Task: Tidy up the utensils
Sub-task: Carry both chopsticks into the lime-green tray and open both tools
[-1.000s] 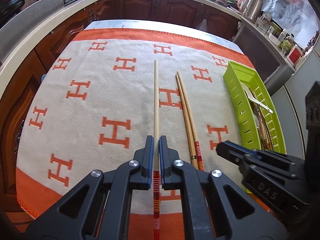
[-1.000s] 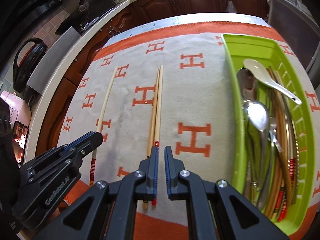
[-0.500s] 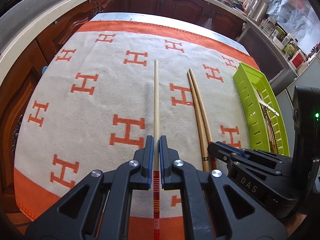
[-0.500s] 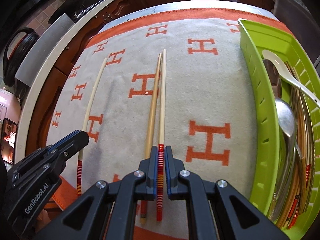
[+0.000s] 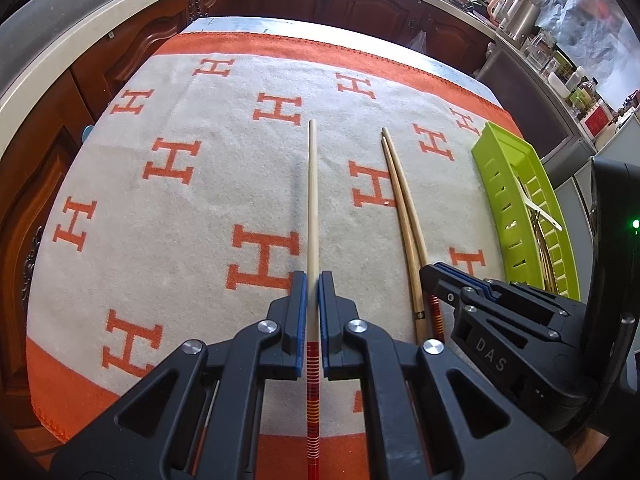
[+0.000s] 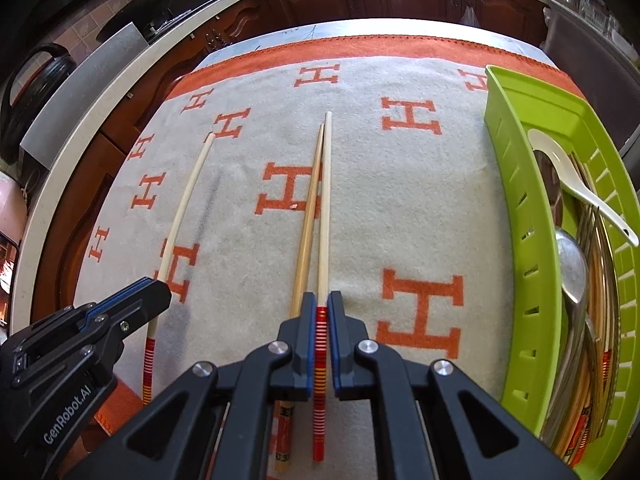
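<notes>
Left gripper: pinching a pale wooden chopstick with red-striped handle over the grey cloth with orange H marks.
Right gripper: clamping a second red-striped pale chopstick, lying beside a darker bamboo chopstick.
Lime-green slotted plastic tray: sitting at the right, holding spoons and chopsticks.

1. The counter shows as a pale strip past the cloth's far edge.
2. An orange-bordered blanket with H motifs covers most of it.
3. On the blanket lie a brown chopstick and a green tray.
4. Two pale chopsticks seem raised off the blanket.
</notes>
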Demonstrator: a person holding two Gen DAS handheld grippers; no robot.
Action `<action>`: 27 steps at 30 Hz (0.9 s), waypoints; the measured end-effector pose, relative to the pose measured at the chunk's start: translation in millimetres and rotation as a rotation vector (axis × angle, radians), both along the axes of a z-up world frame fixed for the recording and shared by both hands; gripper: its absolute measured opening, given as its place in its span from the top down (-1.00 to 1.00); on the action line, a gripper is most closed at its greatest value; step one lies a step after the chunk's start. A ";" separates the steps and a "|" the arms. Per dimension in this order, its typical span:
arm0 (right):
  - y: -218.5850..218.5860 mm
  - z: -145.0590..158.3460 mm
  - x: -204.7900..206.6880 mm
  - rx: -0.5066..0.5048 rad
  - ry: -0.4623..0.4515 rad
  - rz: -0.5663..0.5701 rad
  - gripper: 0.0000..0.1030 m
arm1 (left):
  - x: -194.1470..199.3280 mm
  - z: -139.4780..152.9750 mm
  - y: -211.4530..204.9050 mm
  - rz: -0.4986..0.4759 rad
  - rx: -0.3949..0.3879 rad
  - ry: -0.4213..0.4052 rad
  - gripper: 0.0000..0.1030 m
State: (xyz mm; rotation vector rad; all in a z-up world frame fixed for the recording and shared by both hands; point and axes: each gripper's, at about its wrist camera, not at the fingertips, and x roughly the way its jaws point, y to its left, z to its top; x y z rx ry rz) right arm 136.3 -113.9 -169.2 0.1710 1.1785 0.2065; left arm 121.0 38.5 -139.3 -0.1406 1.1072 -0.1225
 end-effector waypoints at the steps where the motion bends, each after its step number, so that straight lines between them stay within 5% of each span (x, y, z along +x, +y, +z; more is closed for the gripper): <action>1: -2.0 0.9 -1.1 0.003 0.001 -0.003 0.90 | -0.7 0.8 -1.1 -0.003 0.001 0.000 0.93; 10: -46.0 40.3 -25.3 0.081 -0.062 -0.066 0.90 | -8.6 22.7 -26.9 -0.056 0.009 -0.023 0.93; 18: -116.3 80.9 -41.1 0.055 -0.113 -0.166 0.90 | -6.1 53.7 -85.2 -0.148 -0.067 -0.018 0.93; 27: -179.7 70.8 -46.7 -0.026 -0.071 -0.261 0.89 | 14.6 58.0 -173.7 -0.243 -0.128 0.030 0.93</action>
